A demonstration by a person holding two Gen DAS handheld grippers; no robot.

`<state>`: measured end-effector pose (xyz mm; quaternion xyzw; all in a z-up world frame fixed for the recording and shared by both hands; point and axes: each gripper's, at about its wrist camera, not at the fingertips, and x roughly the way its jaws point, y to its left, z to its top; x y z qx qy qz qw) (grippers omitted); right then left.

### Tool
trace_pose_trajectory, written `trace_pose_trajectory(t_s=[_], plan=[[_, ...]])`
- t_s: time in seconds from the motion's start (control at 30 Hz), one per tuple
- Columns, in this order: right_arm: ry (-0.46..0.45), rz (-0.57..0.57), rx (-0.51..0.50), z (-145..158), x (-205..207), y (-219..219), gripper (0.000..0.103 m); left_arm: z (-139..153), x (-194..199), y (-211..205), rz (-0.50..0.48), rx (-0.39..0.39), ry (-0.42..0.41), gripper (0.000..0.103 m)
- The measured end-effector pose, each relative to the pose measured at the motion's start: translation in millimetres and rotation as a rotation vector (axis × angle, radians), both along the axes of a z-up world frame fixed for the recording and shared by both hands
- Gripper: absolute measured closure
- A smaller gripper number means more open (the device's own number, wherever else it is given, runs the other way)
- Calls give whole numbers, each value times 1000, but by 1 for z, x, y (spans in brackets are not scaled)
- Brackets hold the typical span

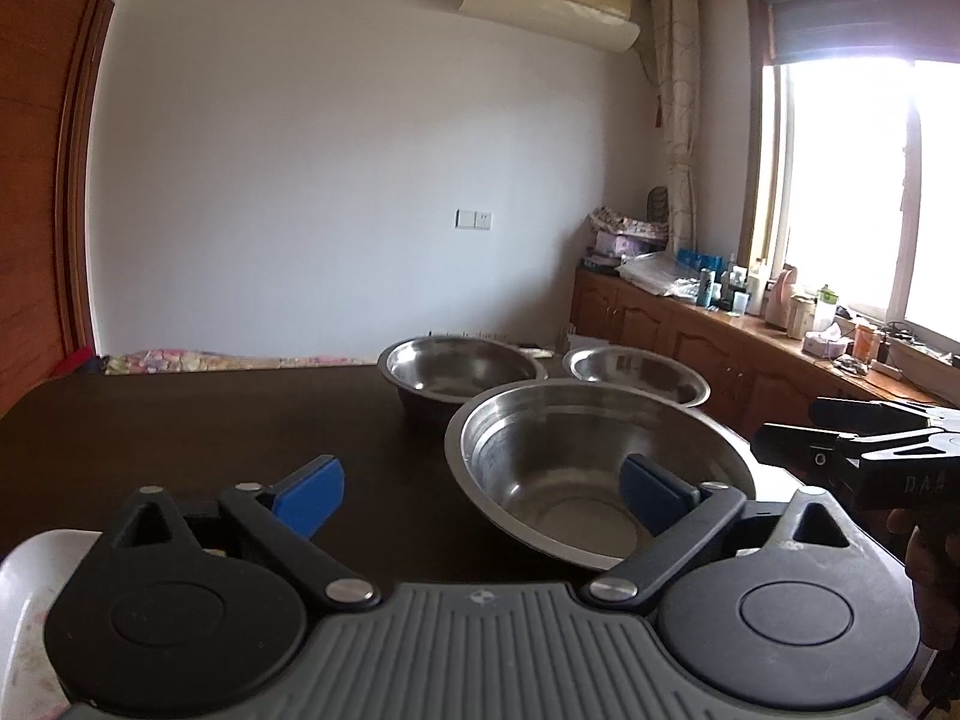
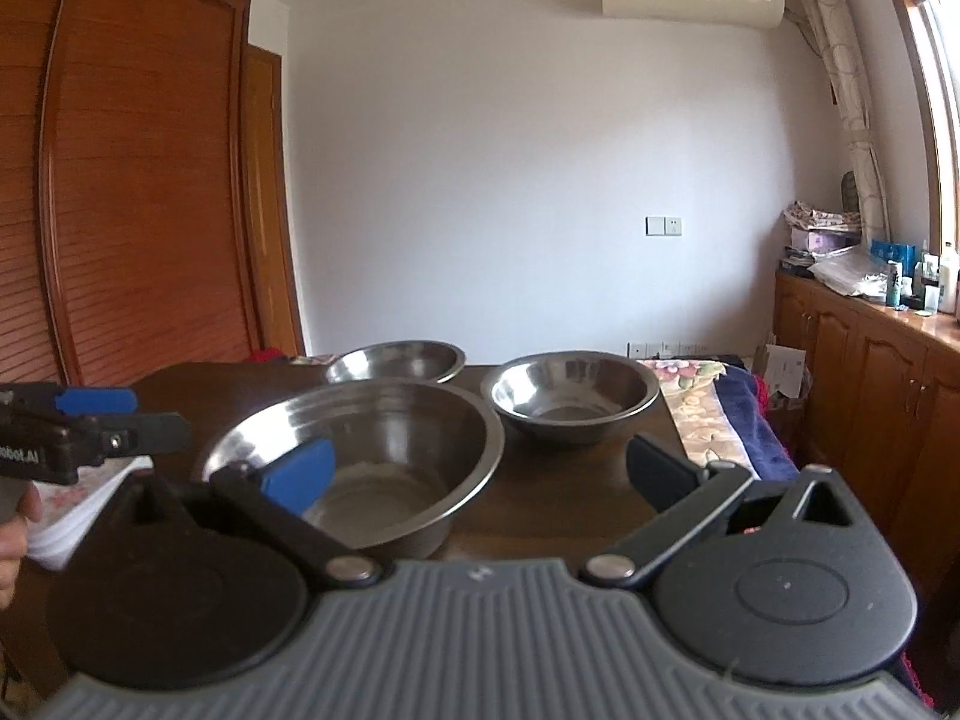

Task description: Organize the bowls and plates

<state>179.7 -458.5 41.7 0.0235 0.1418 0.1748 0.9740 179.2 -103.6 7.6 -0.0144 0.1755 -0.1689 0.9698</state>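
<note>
**Both tools spread wide at the nearest steel bowl**

The left tool (image 1: 480, 495) stands with its jaws far apart and grips nothing. Its right blue pad (image 1: 648, 495) shows in front of the near bowl (image 1: 576, 456), over the basin; whether it touches the metal cannot be told. Its left pad lies over bare bench (image 1: 210, 420). The right tool (image 2: 480, 471) is likewise open as wide as it goes and holds nothing. Its left blue pad (image 2: 300, 474) overlaps the near bowl (image 2: 372, 450) on the near-left rim, with contact unclear, and its right finger hangs over the bench (image 2: 570, 492) just below the right-hand bowl.

Both tools point forward and slightly down across the bench, side by side; each appears at the edge of the other's view, with part of a hand (image 2: 15, 531) on the left tool's grip.

Three steel bowls sit upright on the dark bench: the large near bowl in front, a medium bowl (image 1: 462, 375) behind it to the left, and a third bowl (image 1: 639, 375) behind it to the right. The medium bowl (image 2: 399, 363) and the third bowl (image 2: 573, 396) stand apart from each other.
</note>
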Motion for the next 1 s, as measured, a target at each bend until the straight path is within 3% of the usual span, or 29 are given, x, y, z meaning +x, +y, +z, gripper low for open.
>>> trace_pose_trajectory(t_s=[0.07, 0.17, 0.23, 0.3, 0.5, 0.73, 1.0], plan=[[19, 11, -2, -1, 8, 1, 1, -2, 7, 0, -2, -3, 17, 0], [54, 30, -14, -2, 21, 4, 18, -6, 17, 0, -1, -4, 35, 0], [85, 46, -8, -4, 30, 4, 20, -8, 23, 2, -5, -22, 63, 6], [120, 59, 4, -7, 39, 3, 34, -11, 29, 3, -13, -36, 86, 14], [199, 85, 34, -12, 55, 0, 54, -15, 37, 3, -22, -44, 118, 26], [247, 117, 55, -14, 60, 2, 64, -9, 32, -3, -61, -36, 128, 29], [239, 116, 38, -12, 56, 8, 76, -12, 36, -4, -62, -24, 148, 44]])
